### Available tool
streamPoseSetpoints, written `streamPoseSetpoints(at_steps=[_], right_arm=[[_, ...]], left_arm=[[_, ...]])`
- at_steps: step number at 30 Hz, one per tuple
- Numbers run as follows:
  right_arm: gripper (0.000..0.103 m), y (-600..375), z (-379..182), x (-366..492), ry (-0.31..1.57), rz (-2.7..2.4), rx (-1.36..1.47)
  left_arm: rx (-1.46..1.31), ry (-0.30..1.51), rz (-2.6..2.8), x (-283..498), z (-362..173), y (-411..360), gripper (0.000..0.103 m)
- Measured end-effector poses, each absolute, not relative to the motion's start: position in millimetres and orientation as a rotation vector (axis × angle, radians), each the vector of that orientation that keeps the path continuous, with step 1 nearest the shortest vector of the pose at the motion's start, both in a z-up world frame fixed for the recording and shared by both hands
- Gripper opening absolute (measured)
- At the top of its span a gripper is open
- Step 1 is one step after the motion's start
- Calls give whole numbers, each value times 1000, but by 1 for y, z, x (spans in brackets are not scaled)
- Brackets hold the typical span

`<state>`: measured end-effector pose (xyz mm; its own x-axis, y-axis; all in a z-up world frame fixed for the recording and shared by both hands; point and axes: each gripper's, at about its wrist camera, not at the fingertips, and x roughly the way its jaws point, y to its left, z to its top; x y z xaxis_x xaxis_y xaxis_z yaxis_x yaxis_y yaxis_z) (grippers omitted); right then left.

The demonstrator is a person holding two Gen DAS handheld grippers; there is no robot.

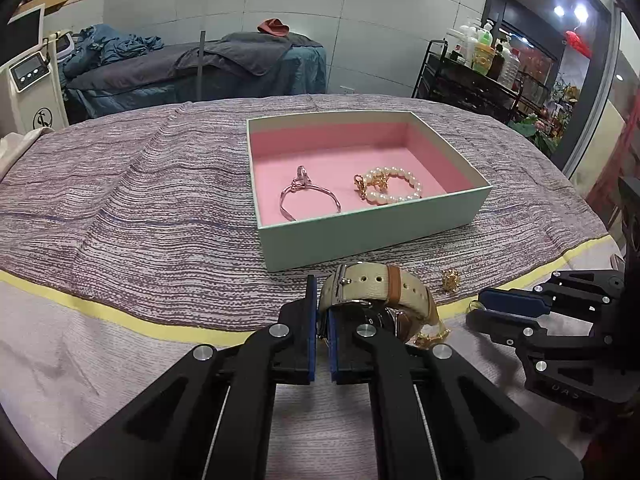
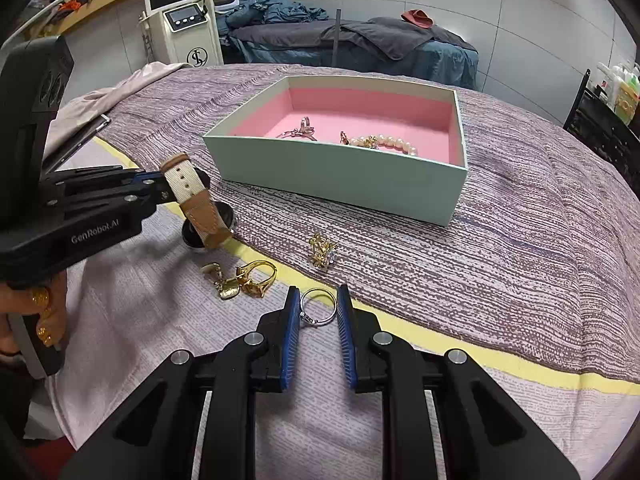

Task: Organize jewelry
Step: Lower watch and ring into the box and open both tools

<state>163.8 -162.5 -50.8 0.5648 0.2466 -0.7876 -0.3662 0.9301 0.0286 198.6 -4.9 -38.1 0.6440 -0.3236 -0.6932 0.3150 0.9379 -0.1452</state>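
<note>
We have the left gripper (image 1: pixel 323 320) clamped on the watch (image 1: pixel 376 288) strap near the worktop's front edge to carry it to the box (image 1: pixel 360 236), while the right gripper (image 2: pixel 318 312), jaws part-open, straddles the silver ring (image 2: pixel 318 307), not yet gripping.

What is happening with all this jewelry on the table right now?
A person is sorting jewelry into the box, which already holds a silver bangle and a pearl bracelet. The left gripper is shut on the watch by its strap. The right gripper is open around a silver ring. Gold pieces lie loose on the cloth.
</note>
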Motion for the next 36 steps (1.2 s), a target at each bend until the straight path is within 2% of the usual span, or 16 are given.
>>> streamPoseSetpoints(at_steps=[18,36], right_arm=[[18,-180,-14,150,818,413,-83],[18,-166,17,217,740,384,-120]], left_arm=[[-31,730,-414,187,1,2,5],[5,747,-382,256,9,-18,5]])
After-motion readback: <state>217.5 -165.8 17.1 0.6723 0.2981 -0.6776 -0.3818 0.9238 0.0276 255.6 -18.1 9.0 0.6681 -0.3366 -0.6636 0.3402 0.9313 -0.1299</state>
